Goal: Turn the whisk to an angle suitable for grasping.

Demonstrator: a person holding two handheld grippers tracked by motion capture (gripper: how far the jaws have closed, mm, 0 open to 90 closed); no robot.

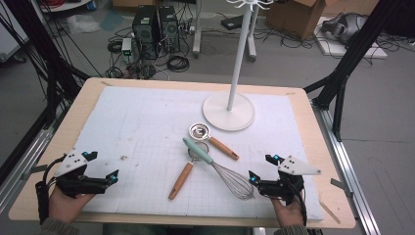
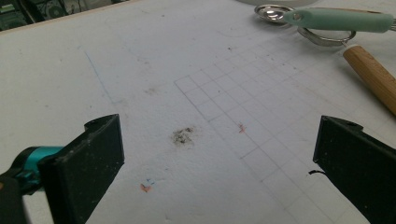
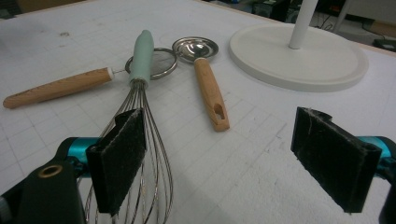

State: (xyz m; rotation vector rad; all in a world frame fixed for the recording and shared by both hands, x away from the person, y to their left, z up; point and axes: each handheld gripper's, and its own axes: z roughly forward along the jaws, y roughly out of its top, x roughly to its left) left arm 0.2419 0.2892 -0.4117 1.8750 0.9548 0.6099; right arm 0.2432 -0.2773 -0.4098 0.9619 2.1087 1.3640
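The wire whisk with the mint-green handle point(image 1: 215, 164) lies in front of the white round stand base point(image 1: 228, 111). The right gripper point(image 1: 259, 172) is spread wide beside its wires. Grab the green handle, not the springy wires. The left gripper point(image 1: 102, 169) is spread wide too.

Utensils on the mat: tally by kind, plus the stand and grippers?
Whisk, mint handle: 1
Strainer, wooden handle: 1
Spoon, steel bowl, wooden handle: 1
White stand: 1
Grippers: 2, left gripper and right gripper, both with jaws open
Total: 6
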